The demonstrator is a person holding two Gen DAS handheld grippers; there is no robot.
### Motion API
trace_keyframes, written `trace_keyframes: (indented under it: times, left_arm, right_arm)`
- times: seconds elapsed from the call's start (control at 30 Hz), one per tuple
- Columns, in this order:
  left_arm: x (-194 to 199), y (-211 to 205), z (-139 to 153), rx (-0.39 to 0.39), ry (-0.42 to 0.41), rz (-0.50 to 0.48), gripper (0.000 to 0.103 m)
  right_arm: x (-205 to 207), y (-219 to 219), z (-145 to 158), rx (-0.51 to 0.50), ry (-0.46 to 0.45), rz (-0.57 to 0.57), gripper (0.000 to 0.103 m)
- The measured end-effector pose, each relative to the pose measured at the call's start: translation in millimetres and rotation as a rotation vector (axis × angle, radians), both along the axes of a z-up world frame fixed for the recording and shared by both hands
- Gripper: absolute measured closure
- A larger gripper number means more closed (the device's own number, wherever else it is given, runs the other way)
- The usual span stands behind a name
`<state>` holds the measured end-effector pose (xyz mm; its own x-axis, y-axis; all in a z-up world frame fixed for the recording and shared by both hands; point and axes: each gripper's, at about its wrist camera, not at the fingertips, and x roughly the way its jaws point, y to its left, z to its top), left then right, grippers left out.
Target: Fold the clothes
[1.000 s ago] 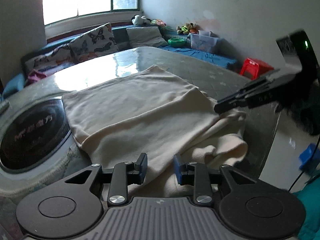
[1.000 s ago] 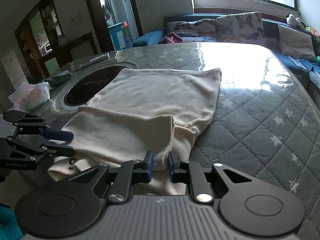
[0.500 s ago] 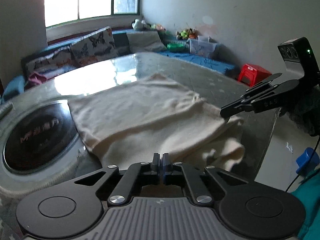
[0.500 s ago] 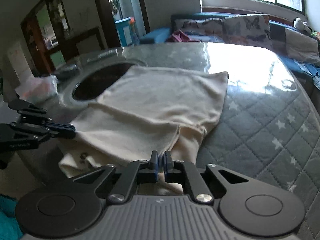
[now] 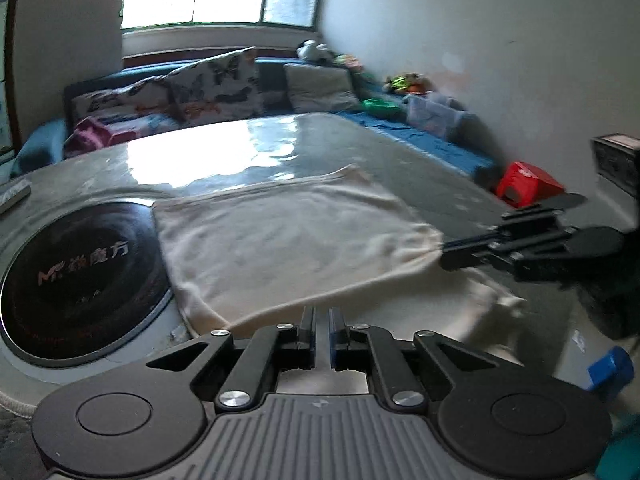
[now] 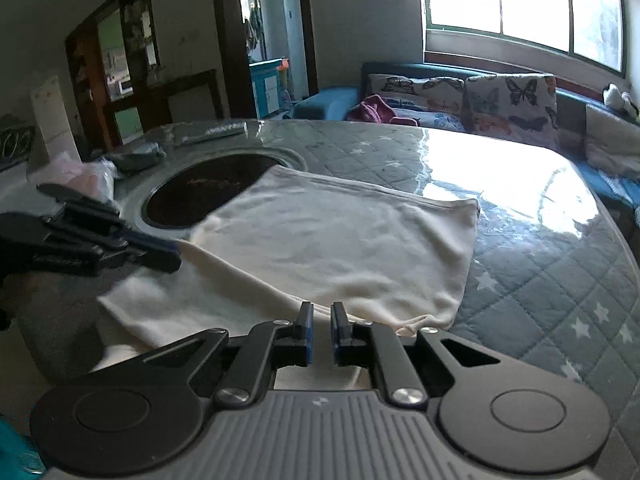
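The cream knit garment [image 6: 340, 240] lies on the quilted grey tabletop [image 6: 540, 280], its near edge lifted. The left gripper [image 5: 321, 330] and right gripper [image 6: 321, 330] each have fingers nearly closed, pinching that edge at spaced points, apparently to carry it over evenly.

Bare quilted table [image 6: 540, 280] at the right of the frame is free; at upper left, a bag [image 6: 76, 172] and bundle [image 6: 134, 156] crowd the edge.
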<state>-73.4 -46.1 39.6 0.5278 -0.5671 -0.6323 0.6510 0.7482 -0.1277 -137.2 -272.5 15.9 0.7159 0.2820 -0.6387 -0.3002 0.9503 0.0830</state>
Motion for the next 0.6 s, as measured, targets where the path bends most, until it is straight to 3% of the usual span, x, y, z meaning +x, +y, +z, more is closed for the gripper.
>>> trace_keyframes:
  times: [0.2, 0.33, 0.53, 0.6]
  left_arm:
    - [9, 9, -14, 0.000, 0.040, 0.030, 0.093]
    - [-5, 11, -7, 0.026, -0.004, 0.008, 0.074]
    - [-37, 17, 1, 0.075, -0.037, -0.077, 0.074]
    - [-52, 19, 4, 0.103, -0.062, -0.129, 0.074]
  right_arm:
    - [2, -6, -11, -0.007, 0.032, 0.001, 0.094]
    - [-12, -2, -1, -0.019, 0.008, 0.051, 0.093]
    - [-24, 5, -9, -0.091, 0.028, 0.091, 0.092]
    - [-29, 6, -4, -0.102, 0.007, 0.092, 0.086]
